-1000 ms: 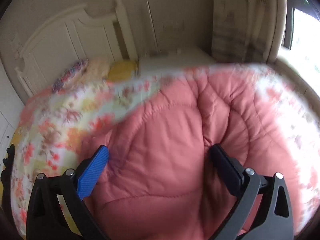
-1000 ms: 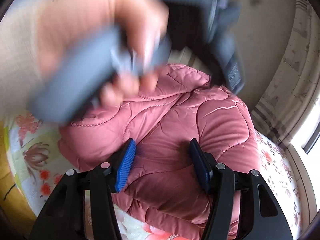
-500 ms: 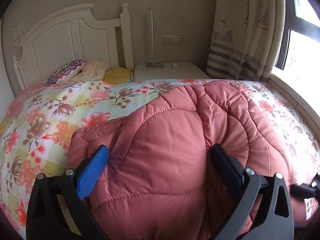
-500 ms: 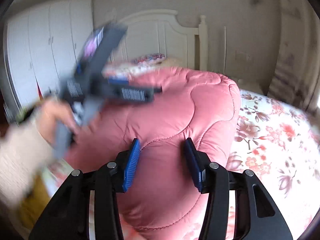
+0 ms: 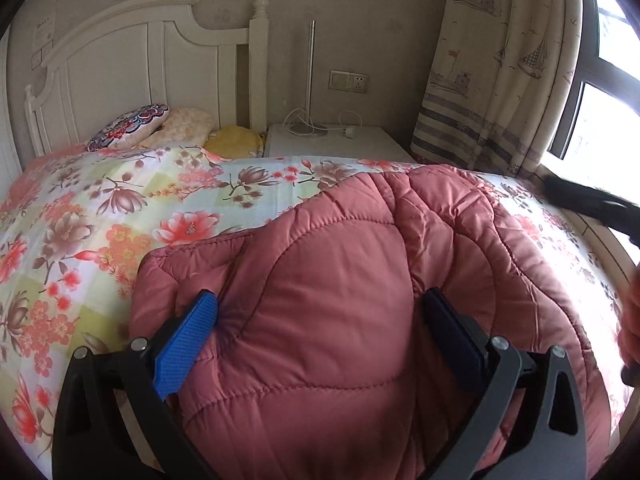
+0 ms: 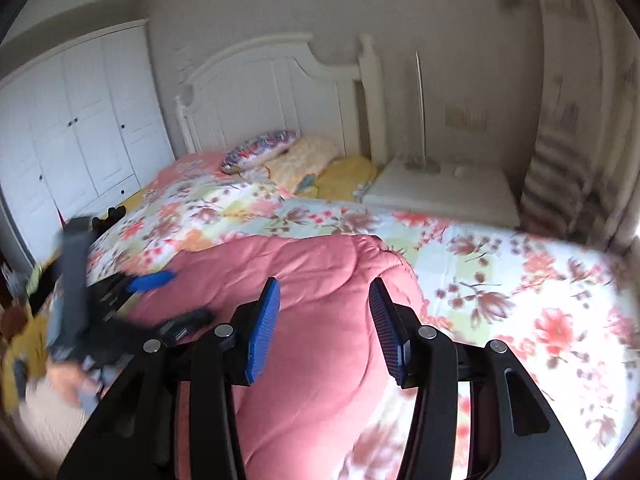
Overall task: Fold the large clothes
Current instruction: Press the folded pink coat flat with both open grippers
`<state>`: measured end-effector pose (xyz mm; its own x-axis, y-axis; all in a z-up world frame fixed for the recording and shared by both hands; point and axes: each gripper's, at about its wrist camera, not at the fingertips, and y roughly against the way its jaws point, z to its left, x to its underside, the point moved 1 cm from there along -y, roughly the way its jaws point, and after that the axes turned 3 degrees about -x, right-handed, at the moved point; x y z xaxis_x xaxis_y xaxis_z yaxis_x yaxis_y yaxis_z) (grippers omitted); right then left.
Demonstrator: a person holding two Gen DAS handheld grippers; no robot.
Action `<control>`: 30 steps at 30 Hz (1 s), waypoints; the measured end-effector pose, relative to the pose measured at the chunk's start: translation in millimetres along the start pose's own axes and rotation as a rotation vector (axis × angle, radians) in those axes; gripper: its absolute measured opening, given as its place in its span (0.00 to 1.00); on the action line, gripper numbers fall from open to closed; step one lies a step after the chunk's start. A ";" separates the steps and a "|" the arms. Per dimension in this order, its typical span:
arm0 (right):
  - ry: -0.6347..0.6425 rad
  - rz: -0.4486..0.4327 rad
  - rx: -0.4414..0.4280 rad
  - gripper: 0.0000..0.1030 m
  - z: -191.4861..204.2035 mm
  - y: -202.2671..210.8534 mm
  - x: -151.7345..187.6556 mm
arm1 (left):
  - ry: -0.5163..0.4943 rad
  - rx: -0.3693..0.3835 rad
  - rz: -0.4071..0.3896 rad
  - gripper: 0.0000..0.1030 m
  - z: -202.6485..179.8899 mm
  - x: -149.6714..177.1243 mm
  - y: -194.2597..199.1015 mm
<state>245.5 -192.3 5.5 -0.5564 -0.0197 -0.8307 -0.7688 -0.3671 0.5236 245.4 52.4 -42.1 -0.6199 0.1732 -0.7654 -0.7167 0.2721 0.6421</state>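
Observation:
A pink quilted jacket (image 5: 340, 280) lies bunched on the floral bedspread (image 5: 100, 220). My left gripper (image 5: 320, 296) straddles its near bulge with its jaws wide. Both pads sink into the padding, and a deep crease runs up from the right one. From the right wrist, the jacket (image 6: 312, 280) lies below and to the left. My right gripper (image 6: 324, 284) hovers over its right edge, jaws partly apart and pressing on nothing. The left gripper (image 6: 168, 300) shows blurred at the jacket's left side. The right gripper (image 5: 580, 200) is a dark blur past the jacket's far right edge.
A white headboard (image 5: 120, 60) and several pillows (image 5: 128, 126) close the bed's far end. A white nightstand (image 5: 340, 144) with a lamp stands beside it, then a curtain (image 5: 500, 80) and a window. White wardrobe doors (image 6: 80, 120) line the left wall. Bare bedspread (image 6: 520, 280) lies right of the jacket.
My right gripper has swung up and to the right, off the jacket mound, and its jaws have narrowed a little. The left gripper has shifted slightly and steadied. The jacket keeps its shape.

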 end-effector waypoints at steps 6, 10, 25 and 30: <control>0.019 0.229 0.001 0.44 -5.4 -79.6 32.8 | -0.040 -0.053 0.048 0.98 -2.8 -2.0 -7.1; 0.034 0.208 0.038 0.44 -5.5 -69.0 5.1 | -0.035 -0.042 0.043 0.98 -0.9 -1.6 -8.0; 0.081 0.328 0.103 0.44 -14.1 -139.6 -24.5 | -0.023 -0.031 0.038 0.98 1.6 -1.6 -6.9; 0.103 0.264 0.117 0.44 -4.6 -137.6 -50.3 | -0.022 -0.028 0.035 0.98 2.0 -1.4 -6.6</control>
<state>380.7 -145.1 -25.6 -0.7114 -0.1961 -0.6749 -0.6365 -0.2274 0.7370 251.6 52.3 -45.4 -0.6376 0.2030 -0.7431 -0.7038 0.2386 0.6691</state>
